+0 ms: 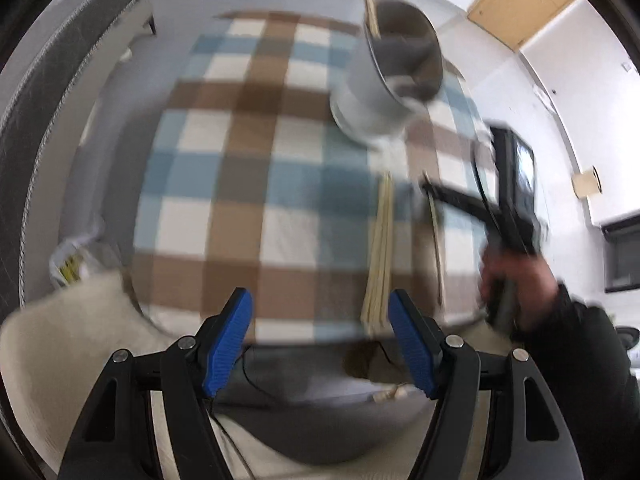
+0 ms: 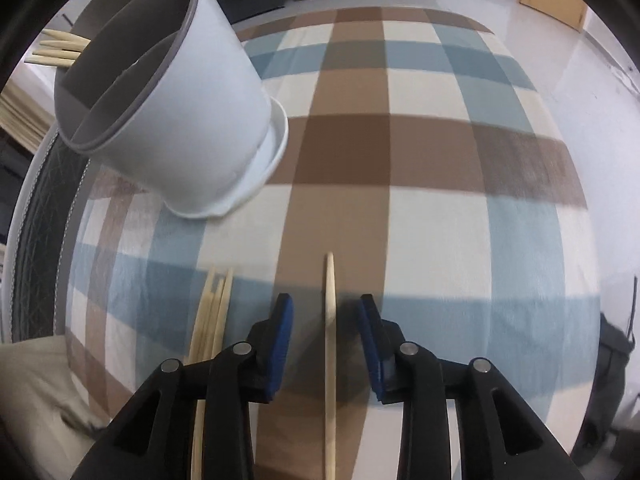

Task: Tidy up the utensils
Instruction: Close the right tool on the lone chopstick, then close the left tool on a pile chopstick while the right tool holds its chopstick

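In the right wrist view the right gripper [image 2: 326, 344] sits at six o'clock with its blue pads [image 2: 282, 344] parted; a single chopstick [image 2: 329, 320] lies on the checked cloth [image 2: 440, 216] in the gap, running up toward twelve o'clock, and neither pad presses on it. Just beside it at about seven o'clock lies a small bundle of chopsticks [image 2: 214, 312], partly hidden under the left finger of that gripper. Farther off, at ten o'clock, a white utensil holder [image 2: 208, 132] with a grey inner rim stands on the counter, appearing tilted by the lens, with more chopsticks [image 2: 60, 50] sticking out of it toward the upper left. In the blurred left wrist view the left gripper [image 1: 320, 340] hangs at six o'clock, its jaws spread wide with nothing between them, above the near edge of the counter. Just past its right pad [image 1: 408, 340], at about five o'clock, the bundle of chopsticks [image 1: 380, 256] lies lengthwise on the cloth [image 1: 240, 160]. At three o'clock a hand [image 1: 516, 280] in a dark sleeve [image 1: 580, 344] grips the black handle of the right gripper [image 1: 436, 196], whose fingers reach toward the single chopstick [image 1: 438, 252]. Beyond, at one o'clock, the utensil holder [image 1: 380, 92] stands on the far part of the counter, chopsticks [image 1: 372, 16] poking from its far side.
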`<move>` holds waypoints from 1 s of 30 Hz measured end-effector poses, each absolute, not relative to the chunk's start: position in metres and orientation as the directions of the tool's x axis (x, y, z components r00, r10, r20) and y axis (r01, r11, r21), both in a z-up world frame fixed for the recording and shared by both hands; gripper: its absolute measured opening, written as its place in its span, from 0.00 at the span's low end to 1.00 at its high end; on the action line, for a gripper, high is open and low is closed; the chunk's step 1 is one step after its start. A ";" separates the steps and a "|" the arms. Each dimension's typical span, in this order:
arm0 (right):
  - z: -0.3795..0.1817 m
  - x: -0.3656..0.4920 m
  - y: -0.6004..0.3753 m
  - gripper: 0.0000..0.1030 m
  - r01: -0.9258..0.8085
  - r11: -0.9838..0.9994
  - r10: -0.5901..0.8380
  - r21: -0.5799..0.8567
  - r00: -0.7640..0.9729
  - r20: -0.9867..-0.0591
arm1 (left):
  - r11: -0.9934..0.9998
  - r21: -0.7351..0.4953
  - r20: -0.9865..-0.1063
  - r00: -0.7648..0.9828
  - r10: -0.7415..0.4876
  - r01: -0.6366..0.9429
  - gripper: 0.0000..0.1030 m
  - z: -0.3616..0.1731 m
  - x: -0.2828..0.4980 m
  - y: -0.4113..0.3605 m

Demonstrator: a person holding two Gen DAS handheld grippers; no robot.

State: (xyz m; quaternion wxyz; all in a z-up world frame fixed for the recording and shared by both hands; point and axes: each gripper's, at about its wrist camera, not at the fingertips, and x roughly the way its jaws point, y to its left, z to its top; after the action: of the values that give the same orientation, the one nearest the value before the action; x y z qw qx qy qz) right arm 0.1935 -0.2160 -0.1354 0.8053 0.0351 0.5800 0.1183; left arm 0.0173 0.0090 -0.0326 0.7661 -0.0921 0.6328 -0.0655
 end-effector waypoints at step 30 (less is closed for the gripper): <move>-0.093 0.201 -0.288 0.02 0.027 0.872 0.409 0.488 0.507 -0.759 | 0.990 -0.082 -0.955 0.275 -0.112 0.119 0.51 -0.154 0.149 -0.090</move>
State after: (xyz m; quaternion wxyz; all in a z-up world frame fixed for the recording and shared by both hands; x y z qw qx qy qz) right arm 0.2011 -0.2879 -0.0929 0.8383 0.2254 0.4832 0.1139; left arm 0.1490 -0.0903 -0.1540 0.7983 0.0027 0.5978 -0.0723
